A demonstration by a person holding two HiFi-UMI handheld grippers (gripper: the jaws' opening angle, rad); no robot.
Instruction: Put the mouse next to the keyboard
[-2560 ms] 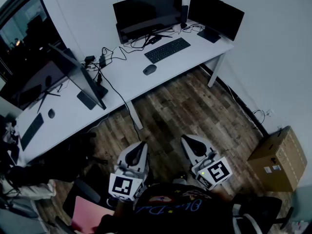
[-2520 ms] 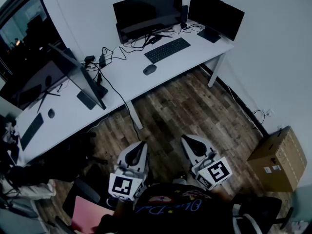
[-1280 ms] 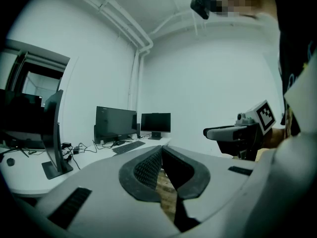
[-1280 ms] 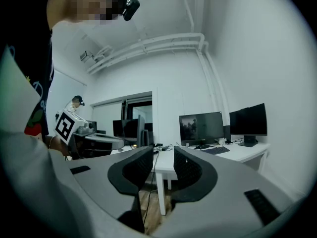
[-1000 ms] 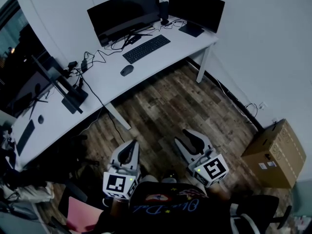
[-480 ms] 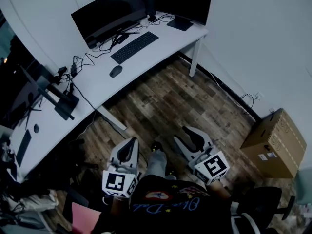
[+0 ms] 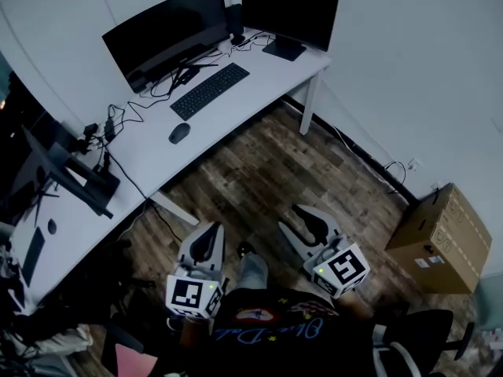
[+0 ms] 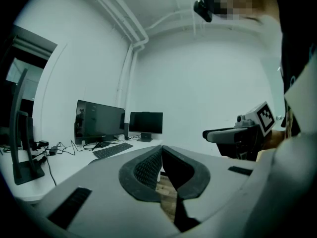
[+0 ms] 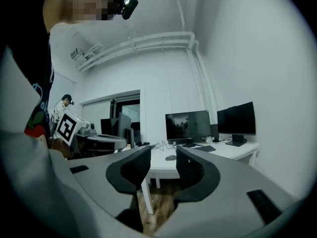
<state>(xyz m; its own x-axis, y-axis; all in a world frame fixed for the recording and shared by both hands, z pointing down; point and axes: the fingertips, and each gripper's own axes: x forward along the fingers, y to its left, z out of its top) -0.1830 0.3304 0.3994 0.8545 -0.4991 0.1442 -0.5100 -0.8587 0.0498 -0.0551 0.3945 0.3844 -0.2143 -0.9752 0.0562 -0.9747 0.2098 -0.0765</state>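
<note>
A dark mouse (image 7: 179,133) lies on the white desk (image 7: 259,73), down-left of the black keyboard (image 7: 209,90) and a short way apart from it. Both grippers hang over the wooden floor, well short of the desk. My left gripper (image 7: 206,243) is shut with nothing in it; in its own view the pads meet at the tip (image 8: 160,150) and the keyboard (image 8: 112,150) shows far off. My right gripper (image 7: 310,225) is open and empty. The mouse (image 9: 171,157) shows far off through the gap of the right gripper (image 9: 162,155), and the keyboard (image 9: 204,148) lies to its right.
Two dark monitors (image 7: 161,26) (image 7: 289,6) stand at the desk's back, with cables (image 7: 118,116) trailing left. A second desk with a monitor (image 7: 67,171) sits at left. A cardboard box (image 7: 440,238) stands by the right wall. A leg (image 7: 251,267) shows between the grippers.
The desk has slid left in the head view as the person turned and stepped forward. A leg has come into view between the grippers. The right jaws stand slightly wider.
</note>
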